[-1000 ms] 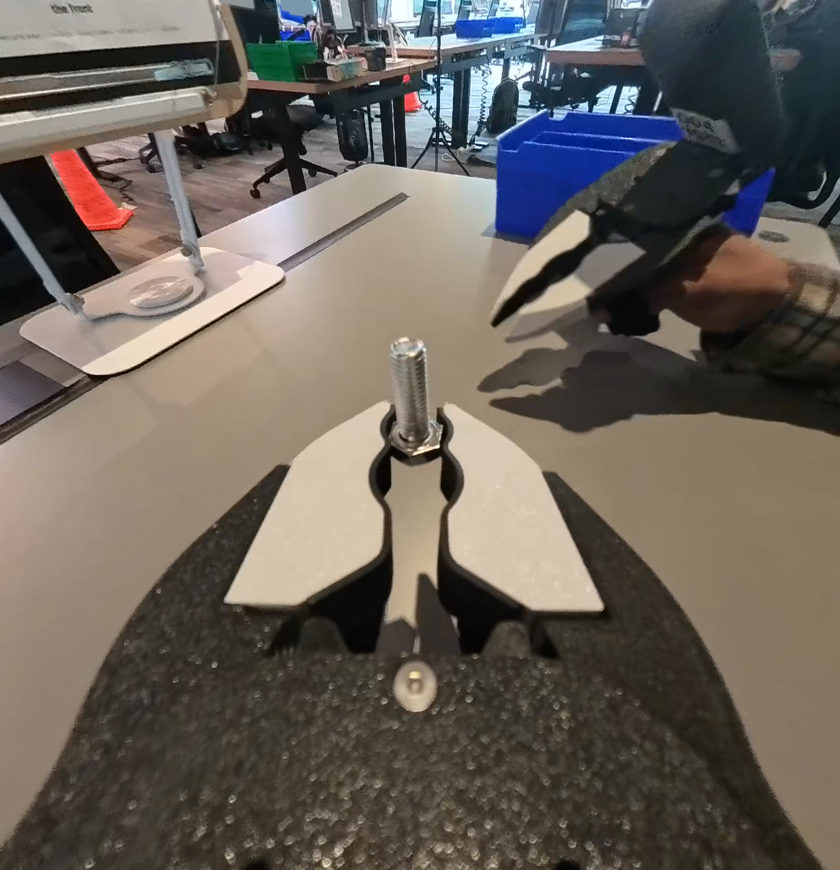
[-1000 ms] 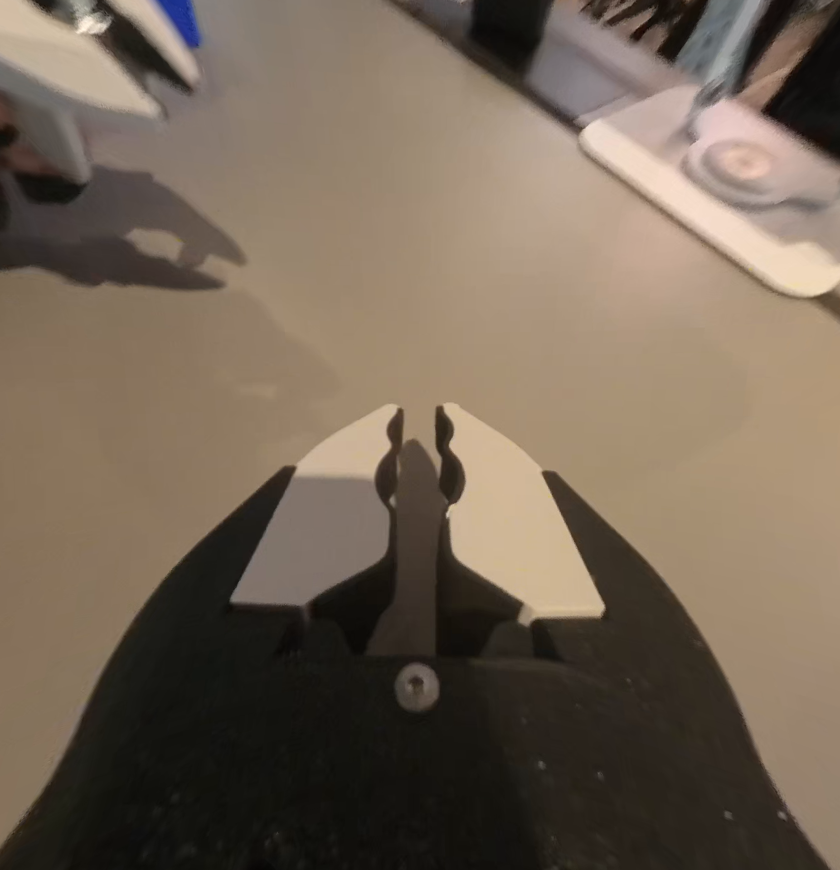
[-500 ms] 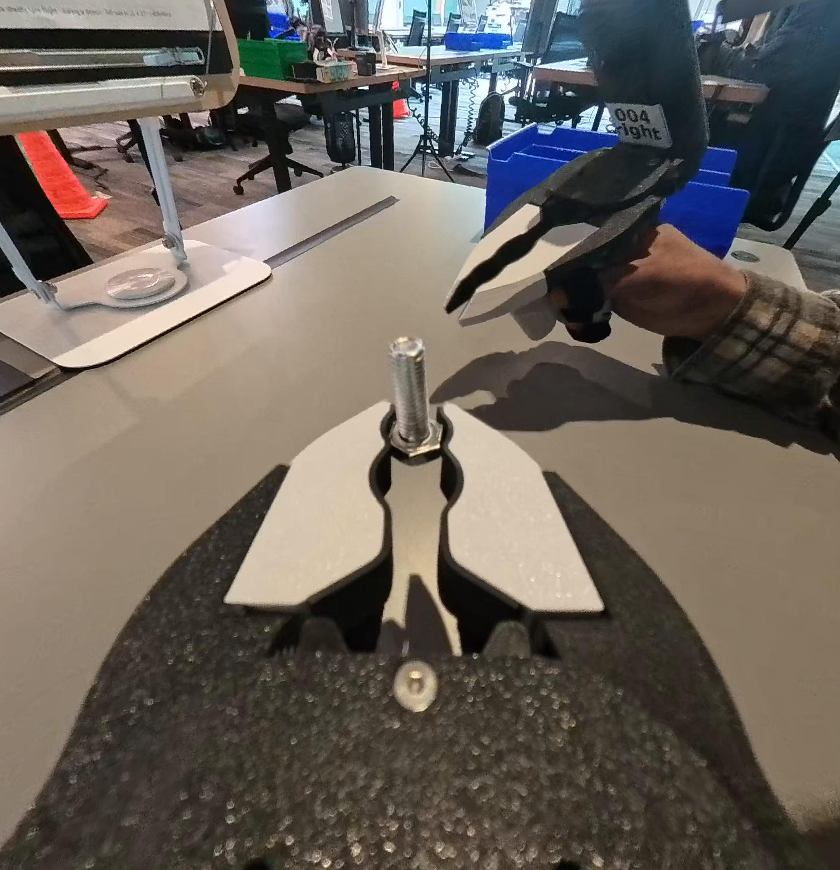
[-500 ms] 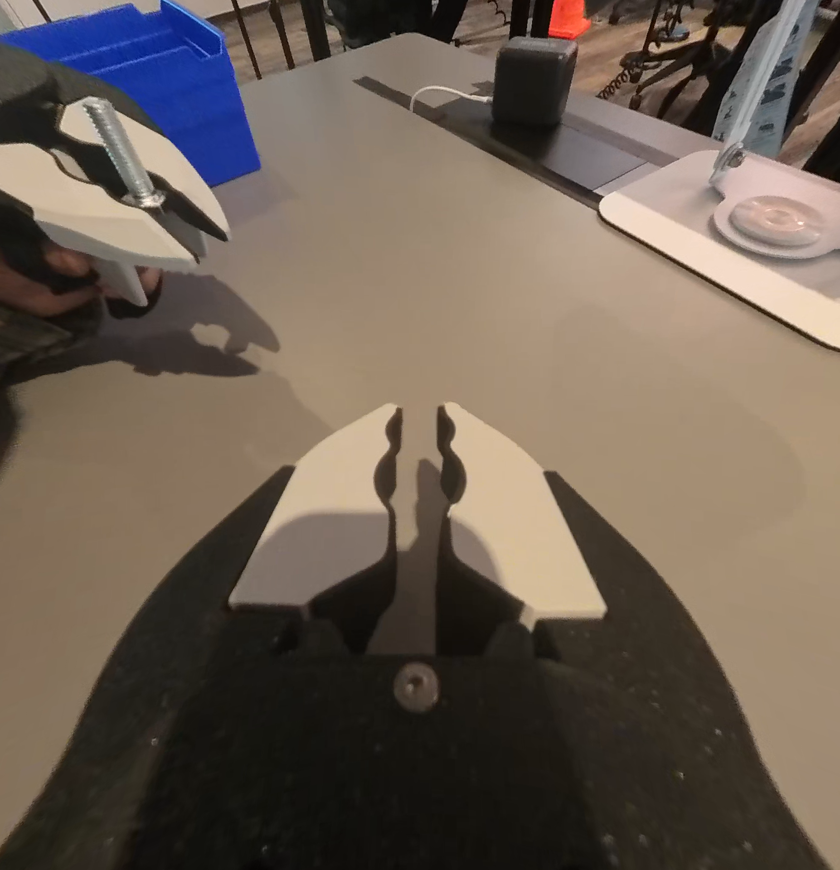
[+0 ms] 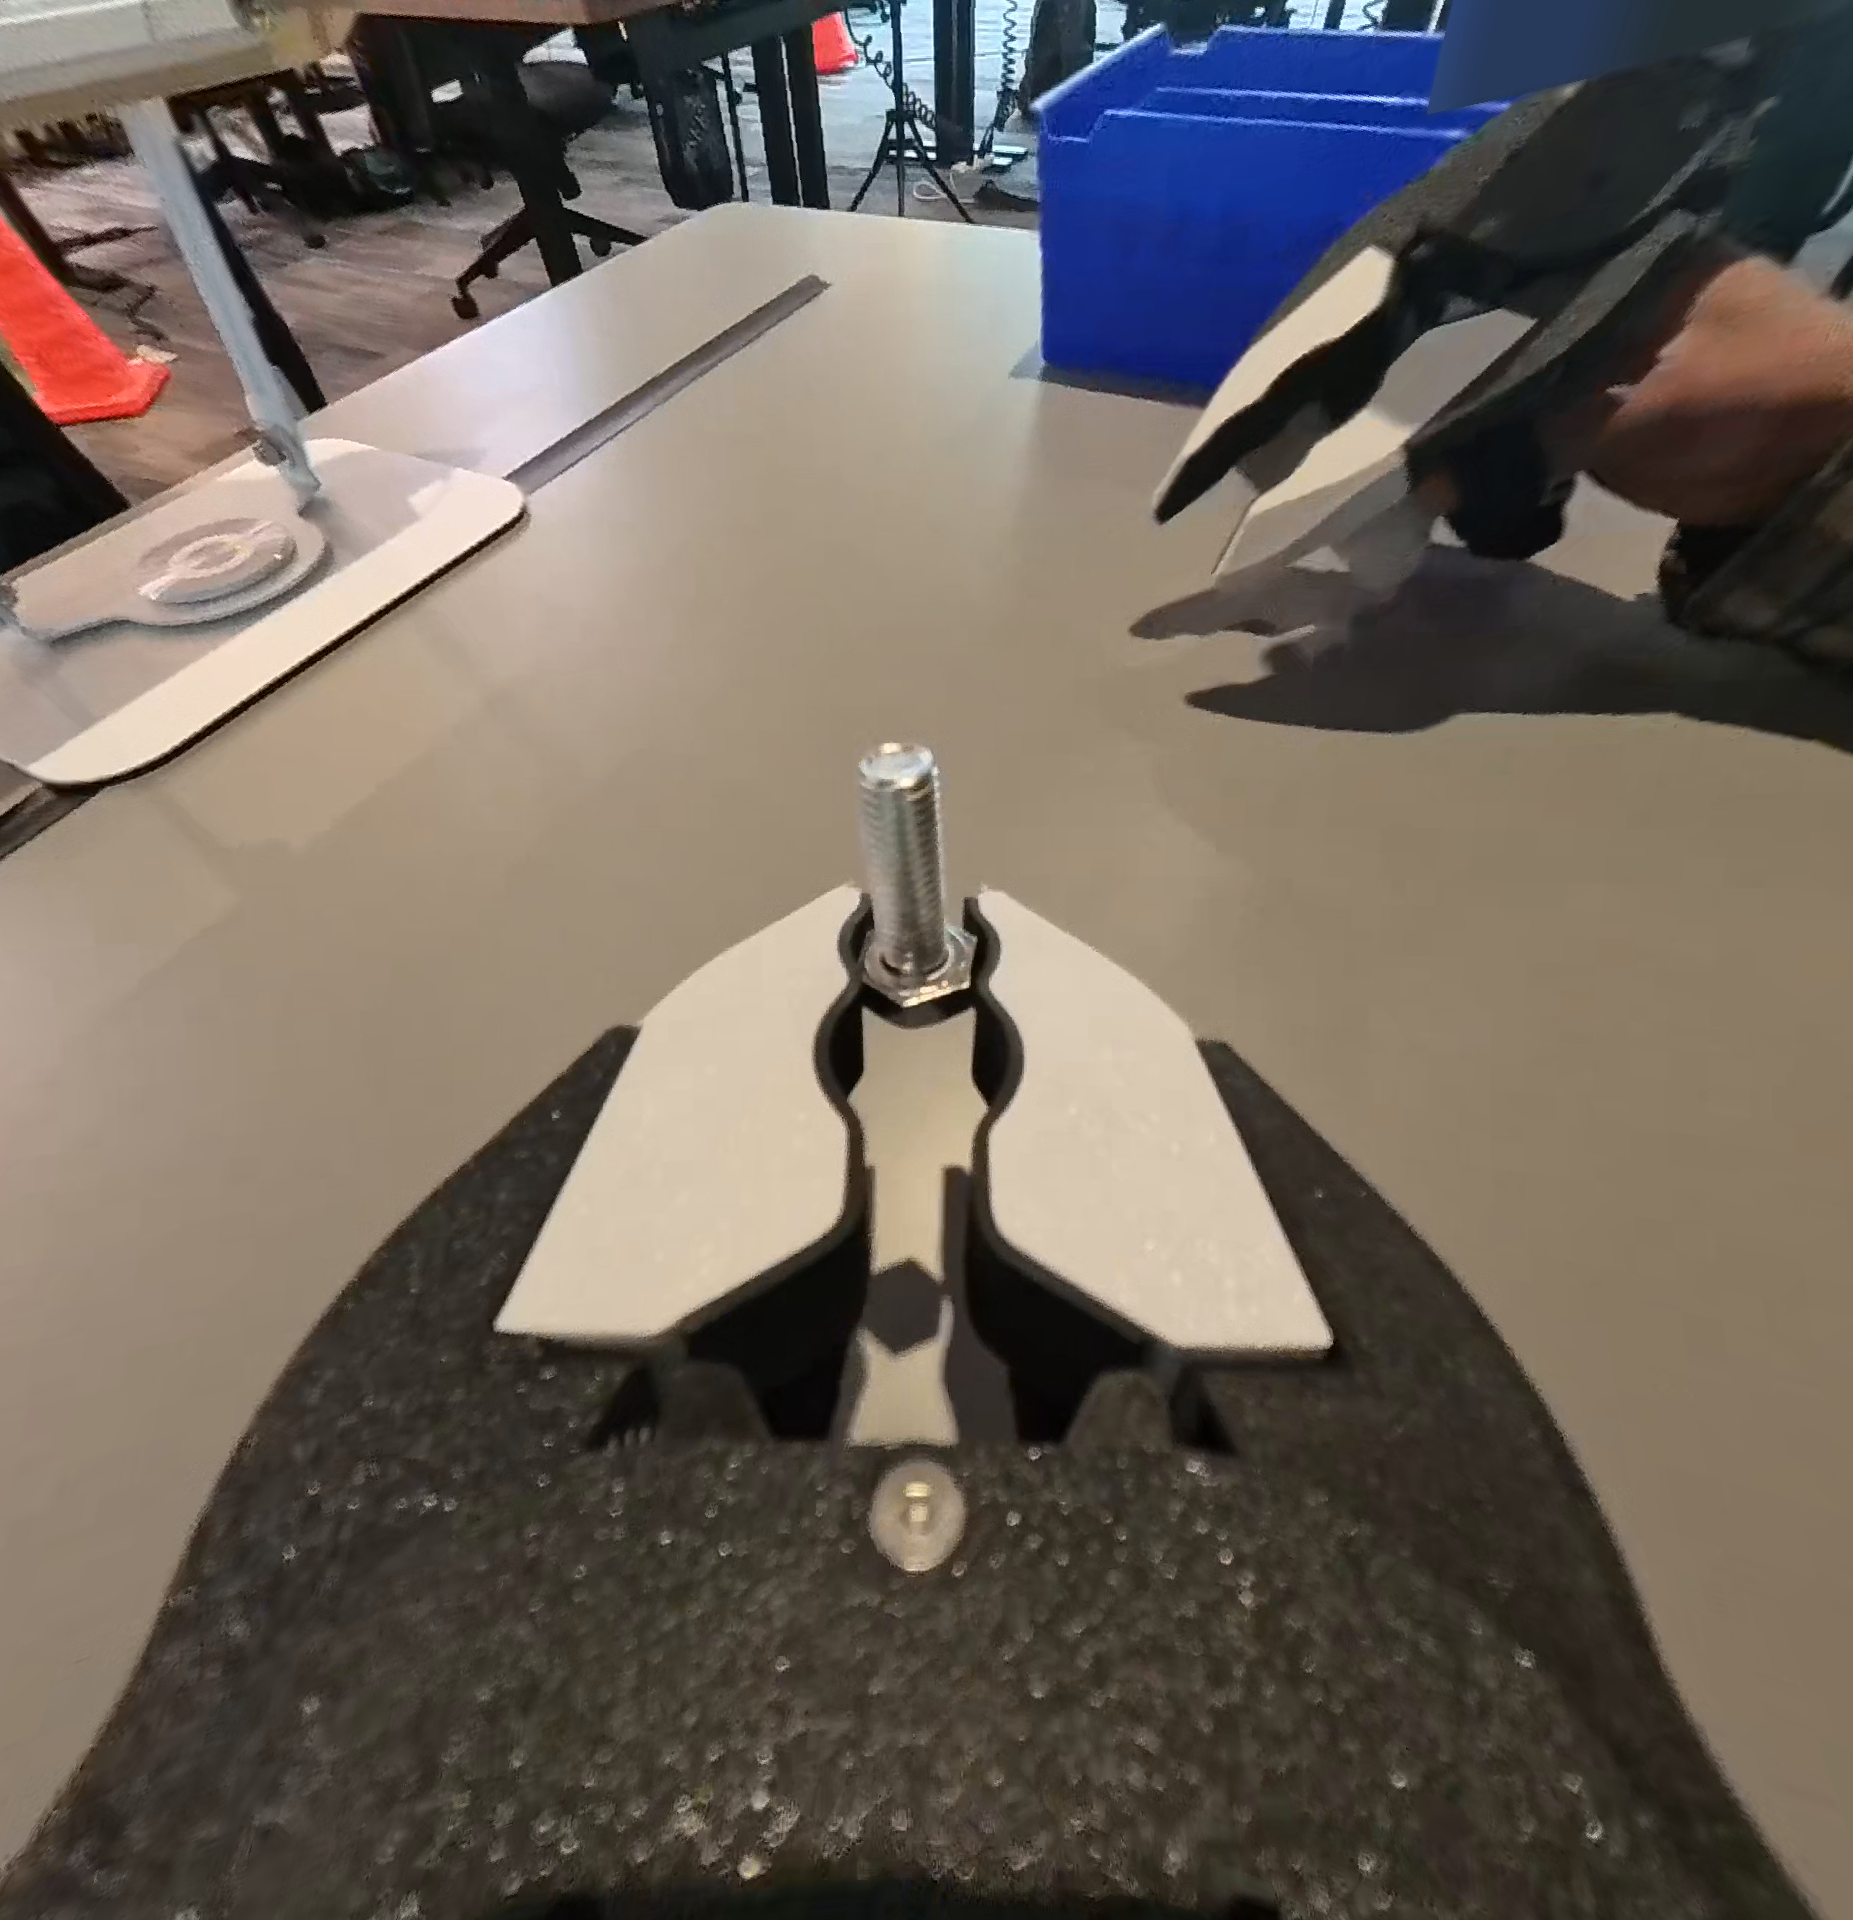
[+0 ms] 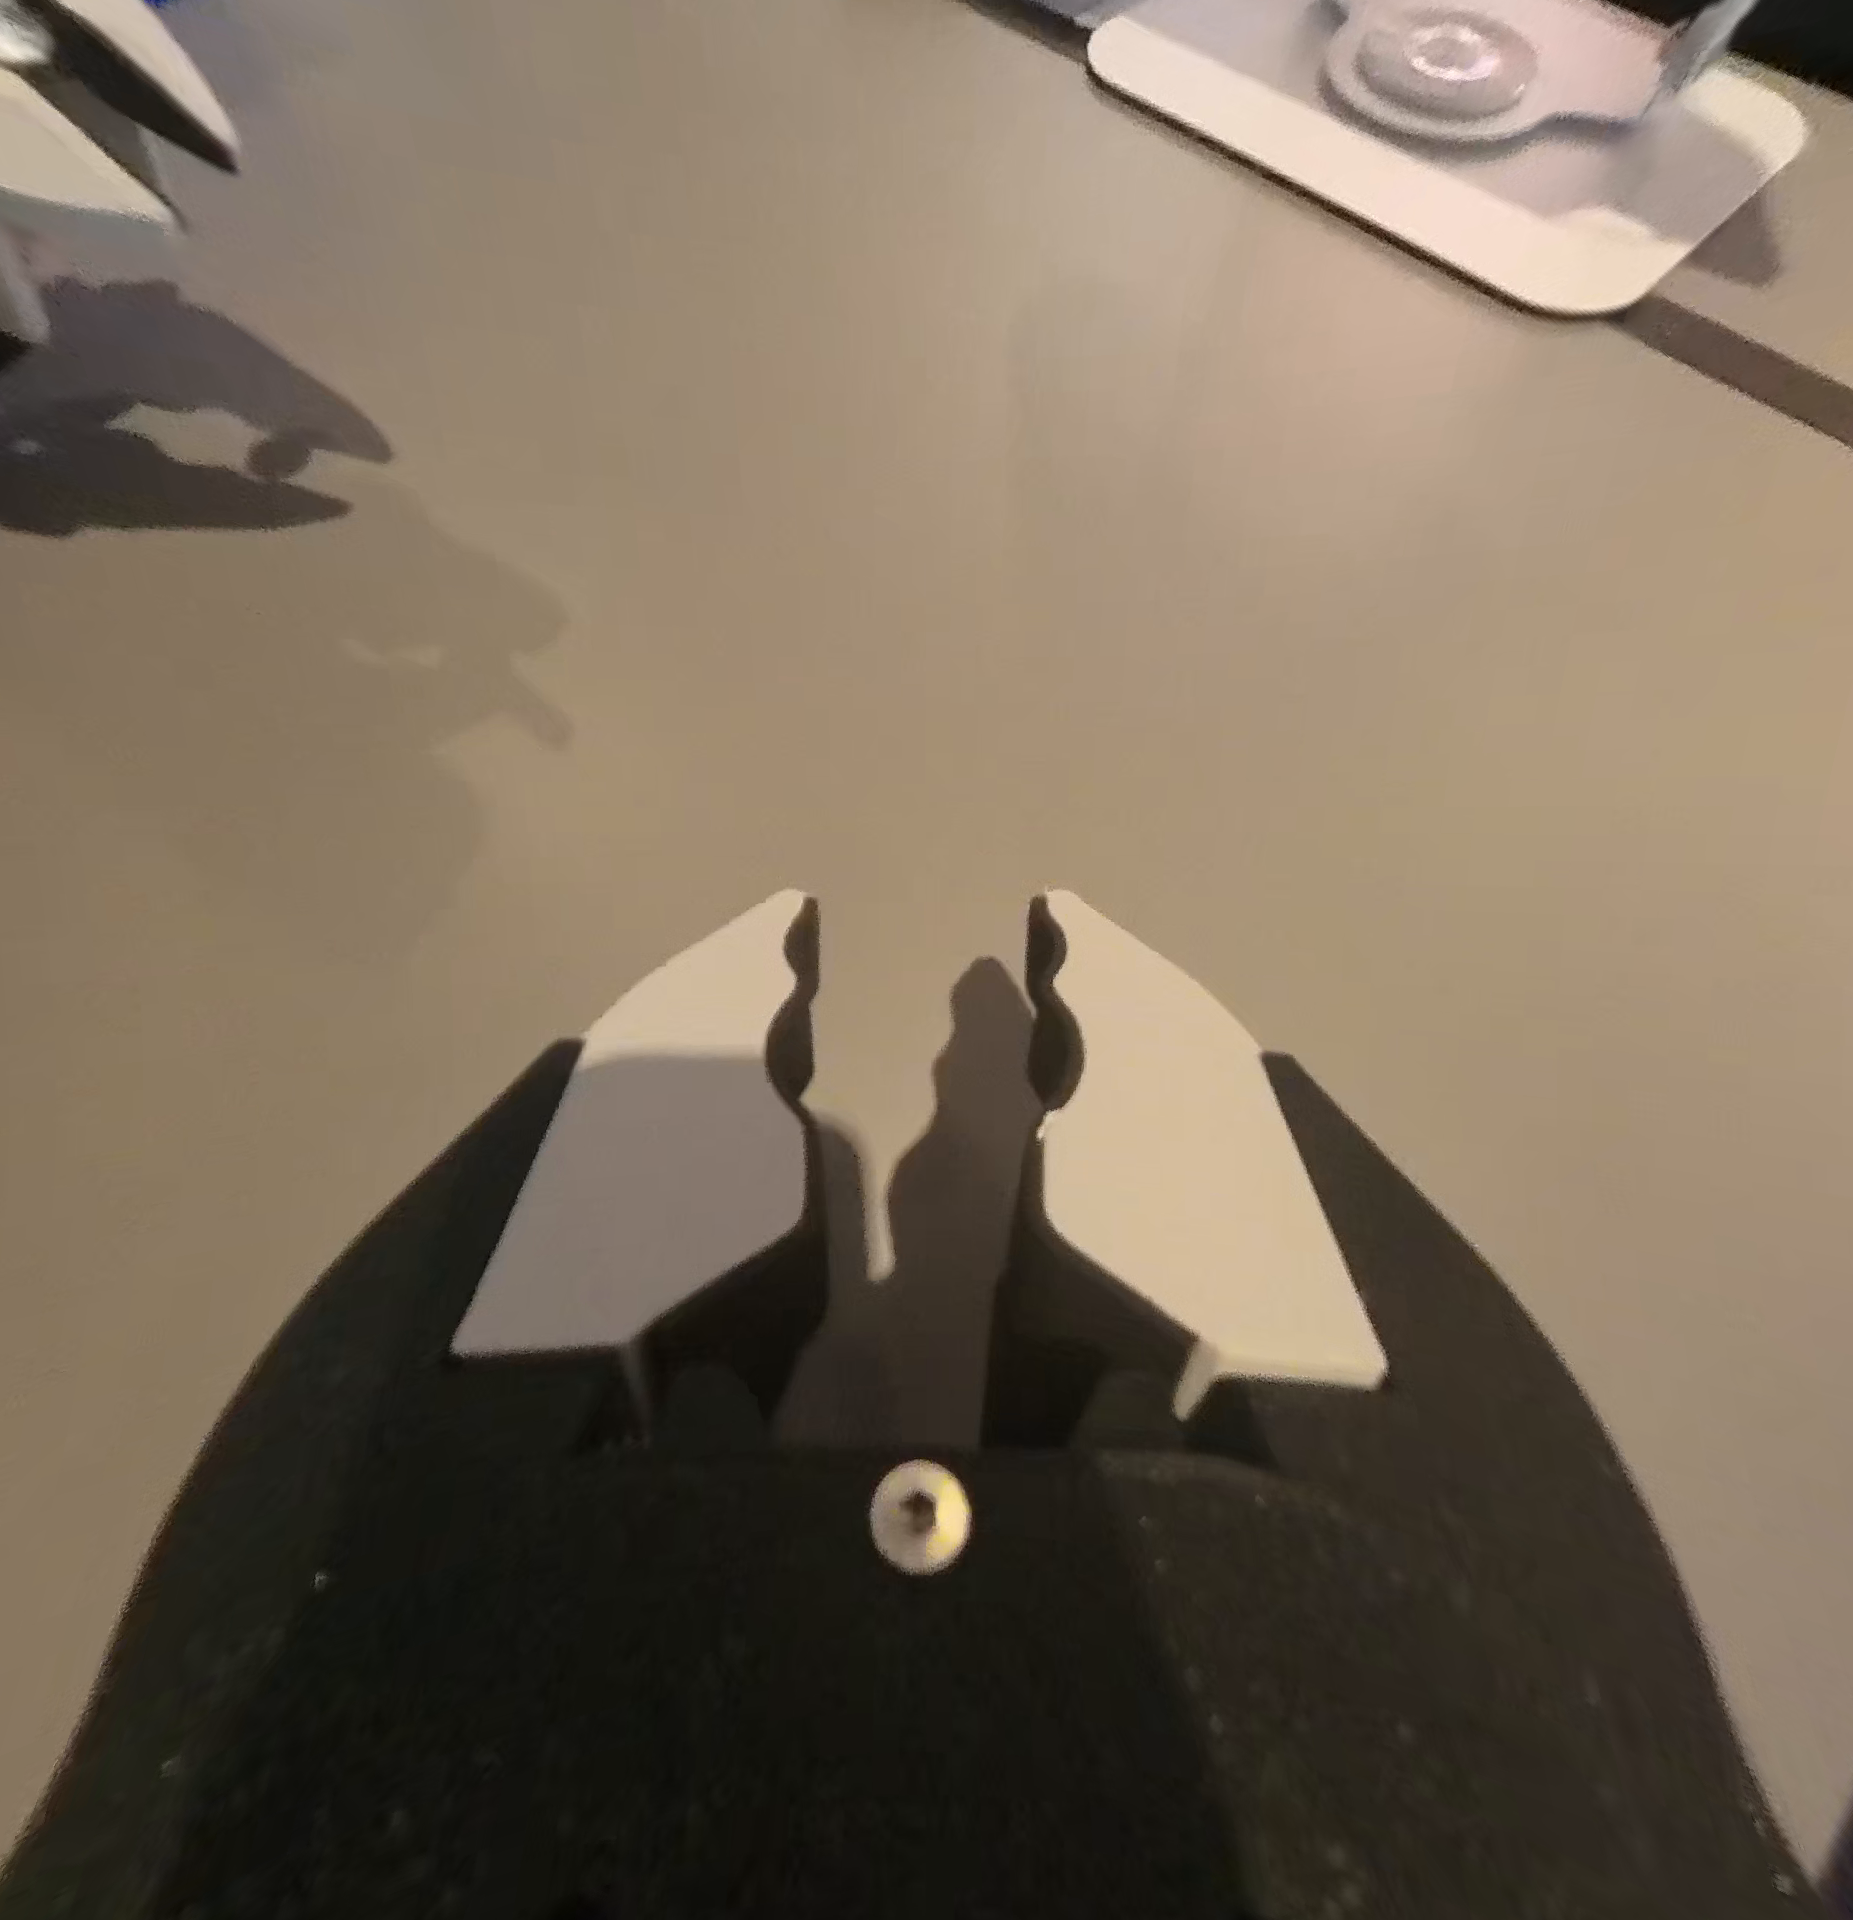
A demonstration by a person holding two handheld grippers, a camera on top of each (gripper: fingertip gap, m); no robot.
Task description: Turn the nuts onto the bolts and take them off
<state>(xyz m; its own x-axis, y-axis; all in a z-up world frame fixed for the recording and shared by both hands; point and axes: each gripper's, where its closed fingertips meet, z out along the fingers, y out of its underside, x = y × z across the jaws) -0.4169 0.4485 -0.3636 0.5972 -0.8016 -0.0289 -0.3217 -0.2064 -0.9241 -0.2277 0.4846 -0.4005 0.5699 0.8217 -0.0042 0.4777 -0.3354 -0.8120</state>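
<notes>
Over the grey table (image 5: 589, 727) | our left gripper (image 5: 914, 935) jaws pinch the bolt (image 5: 901, 862) upright by its hex head | our right gripper (image 6: 922, 914), far right, jaws spread, empty.

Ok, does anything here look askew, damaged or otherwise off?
Nothing looks damaged or spilled. The left tongs grip the bolt by its hex head, shank upright. One oddity: no nut is in view, and the right tongs are open and empty over bare table.
</notes>
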